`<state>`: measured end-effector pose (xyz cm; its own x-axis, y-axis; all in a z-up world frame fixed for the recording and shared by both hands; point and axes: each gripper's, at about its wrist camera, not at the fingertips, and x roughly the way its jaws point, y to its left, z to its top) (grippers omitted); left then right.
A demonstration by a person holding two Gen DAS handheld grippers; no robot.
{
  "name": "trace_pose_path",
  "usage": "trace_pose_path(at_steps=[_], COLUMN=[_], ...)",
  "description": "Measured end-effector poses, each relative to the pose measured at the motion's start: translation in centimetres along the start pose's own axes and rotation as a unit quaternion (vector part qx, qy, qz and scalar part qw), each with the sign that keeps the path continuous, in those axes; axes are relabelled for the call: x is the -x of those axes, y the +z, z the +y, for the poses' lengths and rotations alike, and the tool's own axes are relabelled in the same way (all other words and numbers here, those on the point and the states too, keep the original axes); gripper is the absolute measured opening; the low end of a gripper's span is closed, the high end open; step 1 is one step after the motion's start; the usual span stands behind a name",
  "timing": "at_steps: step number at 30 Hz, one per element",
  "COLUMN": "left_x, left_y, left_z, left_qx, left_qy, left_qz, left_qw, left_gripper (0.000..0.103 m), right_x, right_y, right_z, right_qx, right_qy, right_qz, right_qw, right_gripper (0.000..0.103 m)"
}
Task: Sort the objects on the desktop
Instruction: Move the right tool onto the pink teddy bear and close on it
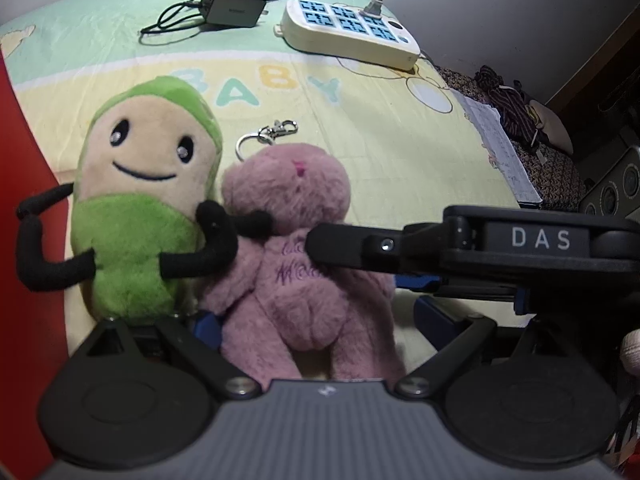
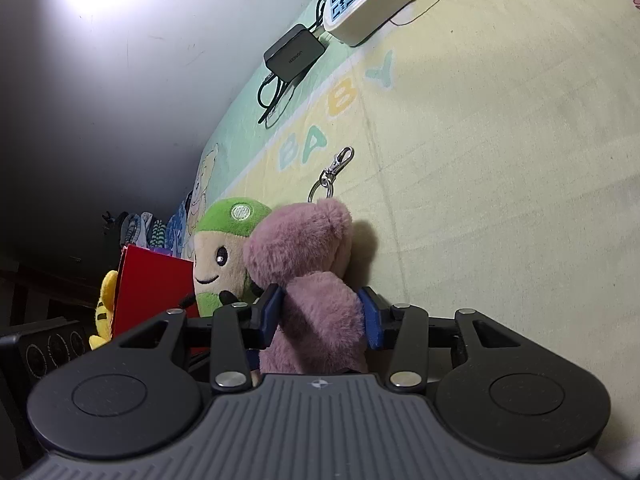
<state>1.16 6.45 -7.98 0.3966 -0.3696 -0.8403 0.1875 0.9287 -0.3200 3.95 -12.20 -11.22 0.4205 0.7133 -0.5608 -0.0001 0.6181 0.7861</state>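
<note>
A: Where is the pink plush bear?

B: It lies on the yellow and green baby-print cloth, pressed against the green plush figure on its one side; a metal keyring with a clasp sticks out from its head.

A: And the right claw?

B: Clenched on the bear; its blue pads press into the bear's body from both sides, and the fur bulges between them.

A: The left claw?

B: Released; its blue fingers stand wide, one on each side of the bear's lower body; I cannot tell whether they touch the fur; the right claw's black finger crosses over the bear's chest in that view.

A: What else is on the cloth?

B: A black power adapter with its coiled cable, and just beside it a cream power strip with blue sockets, one plug in it; a red box stands next to the green figure, with a yellow plush behind it.
</note>
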Motion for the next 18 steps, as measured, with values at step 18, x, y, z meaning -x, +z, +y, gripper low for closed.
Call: trace_pose_path(at_steps=[18], left_x=[1.5], left_y=[-4.5], left_z=[-2.5], left_qx=[-0.064], left_qy=[-0.022], left_qz=[0.045], left_qw=[0.9967], left_gripper=[0.094], right_x=[3.8], right_y=[-4.6], right_z=[-1.0], right_qx=[-0.023], right_qy=[-0.006], right_qz=[0.037], right_qw=[0.999], right_gripper=[0.043])
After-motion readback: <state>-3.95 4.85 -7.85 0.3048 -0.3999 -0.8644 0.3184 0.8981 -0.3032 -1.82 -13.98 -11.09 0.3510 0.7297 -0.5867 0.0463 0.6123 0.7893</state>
